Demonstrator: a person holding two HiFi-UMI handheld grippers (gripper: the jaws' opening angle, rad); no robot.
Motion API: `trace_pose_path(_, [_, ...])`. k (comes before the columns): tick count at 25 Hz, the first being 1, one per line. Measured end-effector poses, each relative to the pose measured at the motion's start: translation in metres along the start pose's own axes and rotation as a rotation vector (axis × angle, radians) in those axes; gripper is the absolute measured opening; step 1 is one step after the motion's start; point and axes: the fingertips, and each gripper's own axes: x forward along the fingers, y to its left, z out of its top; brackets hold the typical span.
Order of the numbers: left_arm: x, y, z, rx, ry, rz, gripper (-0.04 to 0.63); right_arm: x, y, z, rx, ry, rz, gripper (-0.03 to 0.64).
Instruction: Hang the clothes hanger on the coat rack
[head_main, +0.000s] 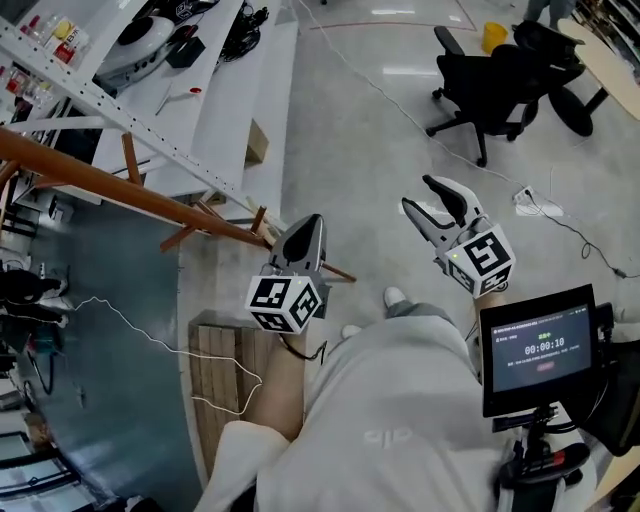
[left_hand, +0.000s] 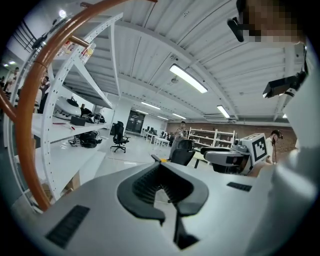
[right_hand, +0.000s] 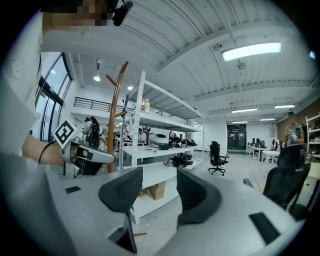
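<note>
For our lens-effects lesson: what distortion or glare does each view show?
Left gripper view: fisheye bends the brown wooden coat rack into an arc. Right gripper view: black vignetted corners, the long ceiling strip light blown out. Head view: nearly straight lines, mild glare on the grey floor.

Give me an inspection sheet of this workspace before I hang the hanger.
Surface: grey floor.
Job's things: wooden coat rack; hanger, nothing seen.
Clutter: cardboard box under the white shelf.
Grippers: left gripper shut, empty; right gripper open, empty.
Cables: white cord at left; dark cable at right.
Surroundings: black office chair.
</note>
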Motion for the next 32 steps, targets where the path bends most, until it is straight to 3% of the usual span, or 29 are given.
trace_pose_path(12, [0.024, -0.019, -0.007, -0.006, 0.027, -0.086, 0.006, -0.015, -0.011, -0.009, 0.005, 0.007, -0.083, 0.161])
trace_pose_path(17, [0.026, -0.024, -0.003, -0.041, -0.007, -0.125, 0.006, -0.017, -0.011, -0.013, 0.013, 0.016, -0.092, 0.160])
trace_pose_path(32, [0.028, -0.026, -0.013, -0.029, 0.031, -0.111, 0.006, -0.016, -0.003, -0.016, 0.019, 0.027, -0.073, 0.160])
